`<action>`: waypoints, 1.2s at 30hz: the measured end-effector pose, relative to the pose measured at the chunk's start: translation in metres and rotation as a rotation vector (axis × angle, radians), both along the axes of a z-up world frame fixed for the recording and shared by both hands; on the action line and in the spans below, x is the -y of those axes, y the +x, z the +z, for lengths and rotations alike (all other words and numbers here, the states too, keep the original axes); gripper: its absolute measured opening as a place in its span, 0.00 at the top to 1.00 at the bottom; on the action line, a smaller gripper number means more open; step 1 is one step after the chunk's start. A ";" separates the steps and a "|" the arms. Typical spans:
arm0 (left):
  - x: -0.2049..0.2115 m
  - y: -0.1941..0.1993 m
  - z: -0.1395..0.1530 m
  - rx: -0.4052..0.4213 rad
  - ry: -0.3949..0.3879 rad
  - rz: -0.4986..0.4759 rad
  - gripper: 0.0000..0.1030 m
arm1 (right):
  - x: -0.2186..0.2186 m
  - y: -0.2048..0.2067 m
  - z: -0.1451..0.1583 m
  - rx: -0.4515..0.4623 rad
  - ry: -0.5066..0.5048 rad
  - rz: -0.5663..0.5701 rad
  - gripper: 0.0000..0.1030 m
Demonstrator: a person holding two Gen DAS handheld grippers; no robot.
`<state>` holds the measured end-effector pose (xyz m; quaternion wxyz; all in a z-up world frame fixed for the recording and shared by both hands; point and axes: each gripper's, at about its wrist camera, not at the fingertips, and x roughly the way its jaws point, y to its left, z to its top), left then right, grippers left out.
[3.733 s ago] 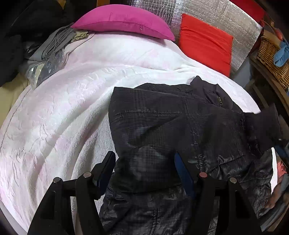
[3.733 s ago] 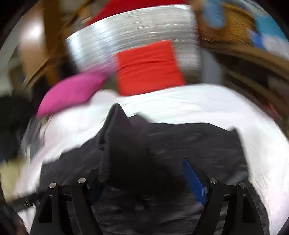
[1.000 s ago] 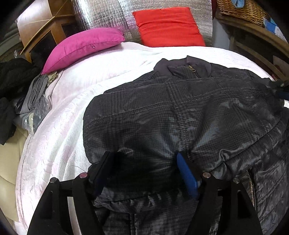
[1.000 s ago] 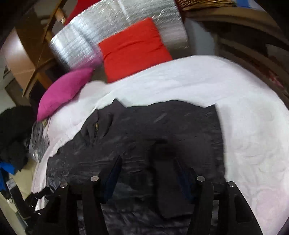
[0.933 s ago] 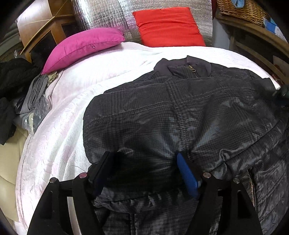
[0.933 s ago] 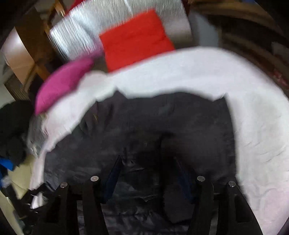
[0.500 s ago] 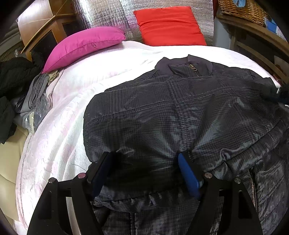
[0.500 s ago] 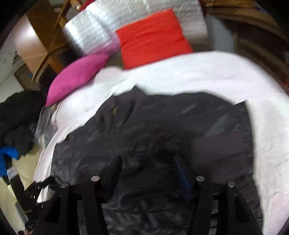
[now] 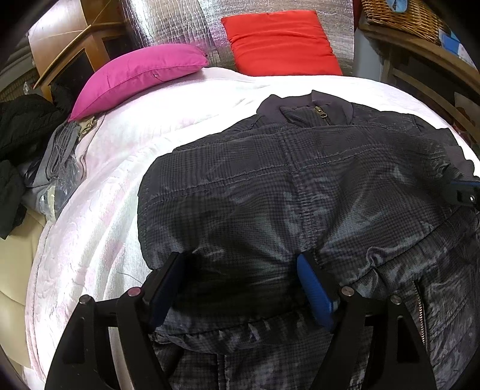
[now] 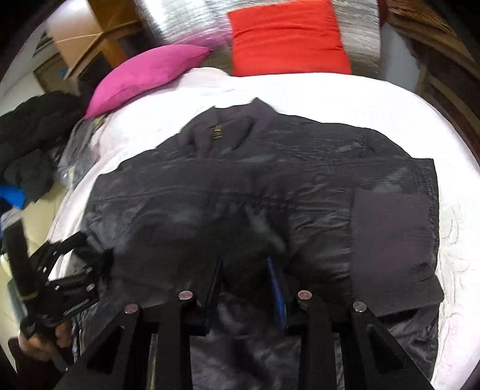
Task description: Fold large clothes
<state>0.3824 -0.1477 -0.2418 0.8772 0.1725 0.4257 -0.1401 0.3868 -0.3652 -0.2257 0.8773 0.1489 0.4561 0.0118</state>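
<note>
Since the frame a second back, right gripper [image 10: 244, 270] slid across the jacket [image 9: 300, 192] toward its middle and rolled; its jaws had just been closing and stood narrow, with dark fabric bunched between them. Blur hid whether the pads actually pressed, so grip unconfirmed. Left gripper [image 9: 237, 285] hadn't shifted: jaws wide apart, straddling a fold of the shell near the hem, pads not visibly squeezing.

Left to right in the left wrist view: dark clothes pile [image 9: 21, 141] at 9 o'clock, pink pillow [image 9: 135, 78] at 11, red cushion [image 9: 279, 42] at 12 against the silver panel [image 9: 180, 27], wicker basket [image 9: 402, 15] at 1. Jacket lay front up on the white bedspread [image 9: 90, 216], collar toward 12, hem toward 6, one sleeve folded over the body at 3 in the right wrist view.

Handling, my read: padded, soft, light for its bulk, shiny shell likely slippery, so thin pinches may slide out. Better to grab seams, hem or ribbed cuff [image 10: 393, 240], taking a thick fold.

Labels: none readable. Only a brass zip pull [image 9: 322, 112] at the collar.
</note>
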 end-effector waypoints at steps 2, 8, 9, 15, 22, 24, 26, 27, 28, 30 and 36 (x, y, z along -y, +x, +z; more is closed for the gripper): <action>0.001 0.000 0.000 0.002 0.003 0.000 0.24 | -0.008 0.004 -0.004 -0.012 -0.012 0.019 0.66; 0.001 -0.001 -0.001 0.004 0.003 -0.004 0.23 | -0.009 0.011 -0.021 -0.070 -0.024 0.011 0.66; 0.000 -0.001 -0.001 0.004 0.003 -0.005 0.23 | -0.008 0.010 -0.018 -0.072 -0.015 0.011 0.66; -0.001 -0.001 0.001 -0.005 -0.002 -0.003 0.23 | -0.004 0.005 0.001 -0.009 0.048 0.031 0.66; -0.029 0.015 0.034 0.033 -0.102 0.076 0.23 | -0.013 0.016 -0.012 -0.020 0.089 0.044 0.65; -0.037 0.027 0.030 0.018 -0.096 0.120 0.23 | -0.013 0.024 -0.023 -0.045 0.089 0.044 0.65; -0.042 0.042 0.013 -0.050 -0.075 0.157 0.23 | -0.014 0.027 -0.025 -0.046 0.084 0.049 0.65; -0.043 0.046 0.007 -0.078 -0.078 0.161 0.23 | -0.013 0.027 -0.023 -0.046 0.089 0.051 0.65; -0.043 0.048 0.001 -0.105 -0.089 0.167 0.23 | -0.012 0.025 -0.020 -0.045 0.097 0.053 0.65; -0.042 0.047 0.002 -0.104 -0.090 0.166 0.23 | -0.009 0.020 -0.015 -0.036 0.105 0.050 0.65; -0.040 0.024 0.029 -0.036 -0.166 0.110 0.23 | -0.001 0.000 0.004 0.045 0.104 0.021 0.26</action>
